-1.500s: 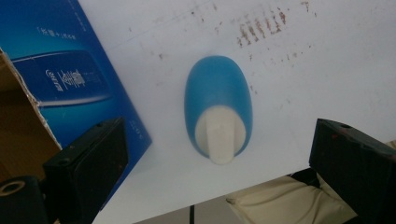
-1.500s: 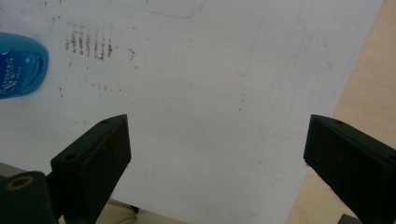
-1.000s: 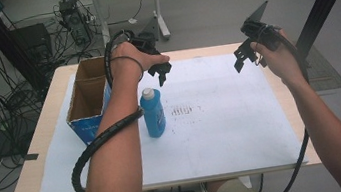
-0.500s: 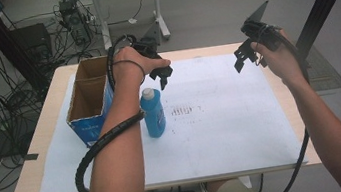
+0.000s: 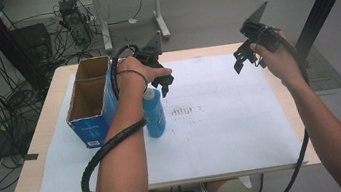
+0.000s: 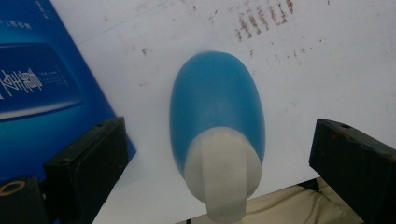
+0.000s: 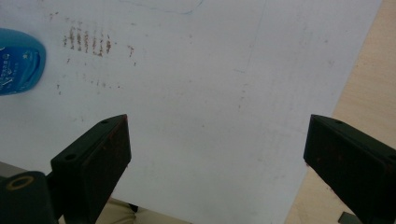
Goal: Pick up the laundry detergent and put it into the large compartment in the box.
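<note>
A blue bottle (image 5: 154,117) with a whitish cap stands upright on the white sheet (image 5: 224,134), next to a blue cardboard box (image 5: 90,103). My left gripper (image 5: 164,84) hovers open just above and behind the bottle's cap. In the left gripper view the bottle (image 6: 217,126) sits between the two wide-apart jaws, seen from above, with neither jaw touching it. My right gripper (image 5: 243,59) is held open in the air over the sheet's far right. In the right gripper view the bottle (image 7: 18,60) lies at the left edge, and nothing is between the jaws.
The open-topped box has two compartments and stands on the sheet's left side. Brown smudges (image 5: 183,110) mark the sheet right of the bottle. The wooden table edge (image 5: 303,122) runs along the right. Cables and a stand crowd the floor beyond the table.
My left gripper has shifted slightly right and nearer, settling over the bottle's cap. The right gripper and the bottle have stayed put.
</note>
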